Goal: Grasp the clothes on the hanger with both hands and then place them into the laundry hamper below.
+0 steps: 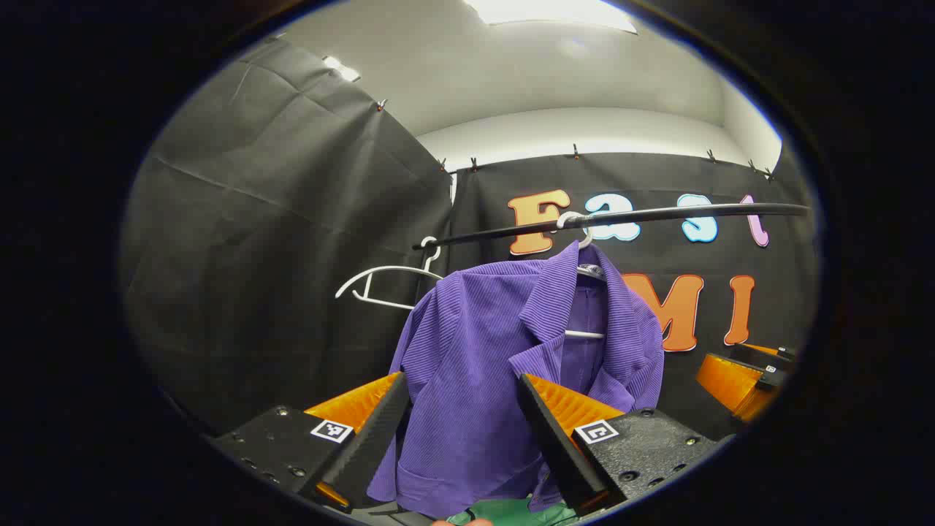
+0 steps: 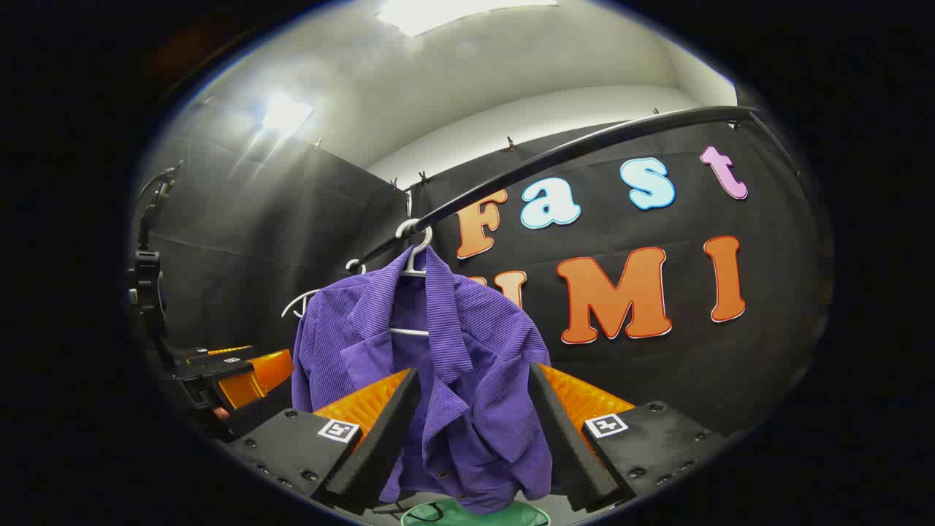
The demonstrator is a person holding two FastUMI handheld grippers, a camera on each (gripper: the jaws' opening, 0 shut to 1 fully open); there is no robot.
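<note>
Purple shirt (image 1: 504, 351) hung on a white hanger (image 1: 584, 248) from the black rail (image 1: 621, 216), long axis vertical, collar up at the hook, hem down. Front faced both cameras, lapels folded open, a bit bunched toward the bottom. A second white hanger (image 1: 383, 281), bare, sat on the rail to the shirt's left in the left gripper view.

Left tool (image 1: 462, 431): jaws wide, shirt's lower half seen betw. the two fingers but farther off, no contact visible. Tool pointed fwd and slightly upward at the shirt. Right tool (image 1: 741, 380) showed at the right edge of that view, beside the shirt, apart from it.

Right gripper view: shirt (image 2: 438, 365) again betw. the fingers of the right tool (image 2: 471, 431), jaws wide, fabric beyond the tips, not pinched. Hanger (image 2: 413, 252) hooked on rail (image 2: 555, 157), which ran up to the right. Left tool (image 2: 241, 372) at lower left, near the shirt's sleeve side; touching or not, can't tell.

Green hamper (image 2: 475, 513) rim showed at the bottom, directly below the shirt hem; also in the left gripper view (image 1: 511, 511).
</note>
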